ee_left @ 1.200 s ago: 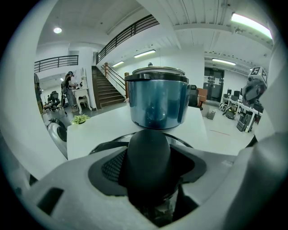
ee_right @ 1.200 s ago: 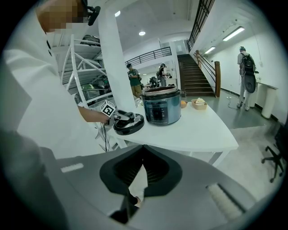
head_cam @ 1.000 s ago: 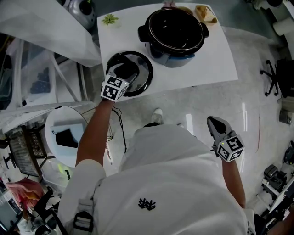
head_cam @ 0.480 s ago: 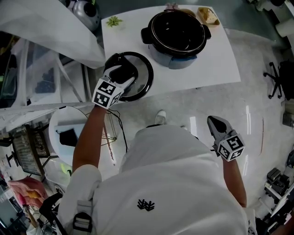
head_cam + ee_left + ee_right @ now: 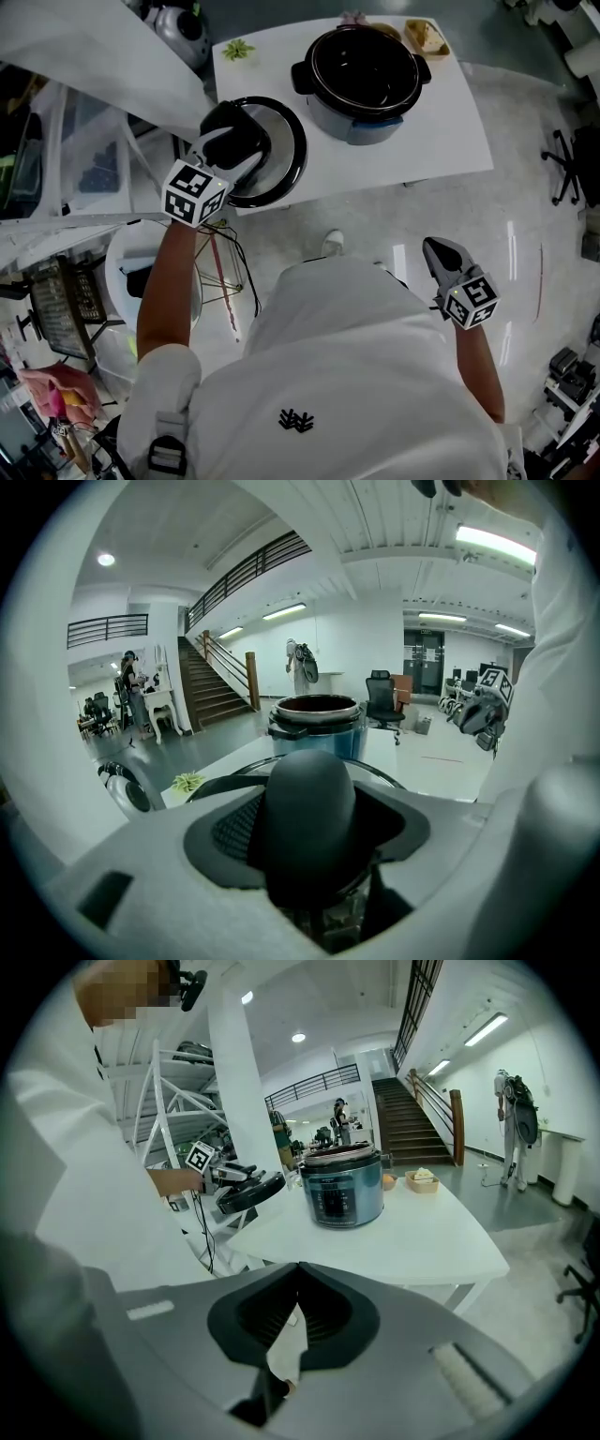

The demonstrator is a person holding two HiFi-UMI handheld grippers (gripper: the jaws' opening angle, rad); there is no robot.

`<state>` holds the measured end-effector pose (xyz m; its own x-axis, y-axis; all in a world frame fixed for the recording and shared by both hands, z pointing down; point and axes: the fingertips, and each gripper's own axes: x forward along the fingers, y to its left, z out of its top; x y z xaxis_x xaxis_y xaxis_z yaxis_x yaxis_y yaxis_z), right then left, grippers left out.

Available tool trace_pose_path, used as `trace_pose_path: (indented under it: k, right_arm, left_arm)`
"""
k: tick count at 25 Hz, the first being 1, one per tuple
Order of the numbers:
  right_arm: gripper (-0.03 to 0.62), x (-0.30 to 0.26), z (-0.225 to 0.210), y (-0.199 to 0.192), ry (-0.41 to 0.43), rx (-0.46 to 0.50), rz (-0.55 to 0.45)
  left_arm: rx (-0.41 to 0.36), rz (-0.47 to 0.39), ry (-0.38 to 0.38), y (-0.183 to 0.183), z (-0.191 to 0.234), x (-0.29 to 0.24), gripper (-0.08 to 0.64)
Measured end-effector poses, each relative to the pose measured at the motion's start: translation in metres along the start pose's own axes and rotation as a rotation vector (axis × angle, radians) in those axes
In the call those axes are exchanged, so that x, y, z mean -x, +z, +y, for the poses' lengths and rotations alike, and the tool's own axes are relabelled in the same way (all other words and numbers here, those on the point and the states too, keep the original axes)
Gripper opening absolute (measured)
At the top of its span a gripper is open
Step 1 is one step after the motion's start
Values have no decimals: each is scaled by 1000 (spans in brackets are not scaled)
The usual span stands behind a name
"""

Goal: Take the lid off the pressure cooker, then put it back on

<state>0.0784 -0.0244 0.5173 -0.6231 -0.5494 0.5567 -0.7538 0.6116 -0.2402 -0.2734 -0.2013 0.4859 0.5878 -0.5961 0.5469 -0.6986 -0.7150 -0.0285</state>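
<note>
The open pressure cooker [image 5: 361,66] stands at the back of the white table [image 5: 441,131], with its dark pot showing. My left gripper [image 5: 234,141] is shut on the black knob [image 5: 309,808] of the cooker's round lid [image 5: 281,150]. It holds the lid in the air over the table's left front corner. The right gripper view shows the lid [image 5: 251,1190] clear of the tabletop and slightly tilted, left of the cooker [image 5: 342,1190]. My right gripper [image 5: 439,251] hangs low by the person's right side, away from the table, shut on nothing.
A small green plant [image 5: 237,49] and a dish of food [image 5: 424,33] sit at the table's back edge. A round white stand [image 5: 131,272] with cables is left of the table. An office chair [image 5: 567,159] stands far right.
My left gripper has risen with the lid, lifting it off the tabletop and drifting left in the head view. The right gripper has stayed where it was.
</note>
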Motion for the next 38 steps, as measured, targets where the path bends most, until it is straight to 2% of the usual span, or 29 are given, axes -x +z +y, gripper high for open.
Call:
trace_pose_path:
  k: [7, 14, 21, 38]
  right_arm:
    - [12, -1, 1, -2, -1, -3, -9]
    - [12, 2, -1, -4, -10, -15, -15]
    - [14, 7, -8, -9, -33, -35, -27]
    - [14, 30, -35, -17, -115, -106, -60]
  left_arm:
    - [-27, -41, -16, 41, 10, 14, 285]
    - [-59, -70, -73, 88, 10, 6, 285]
    - [-108, -82, -134, 128, 5, -24, 285]
    - [-186, -54, -266, 187, -23, -111, 285]
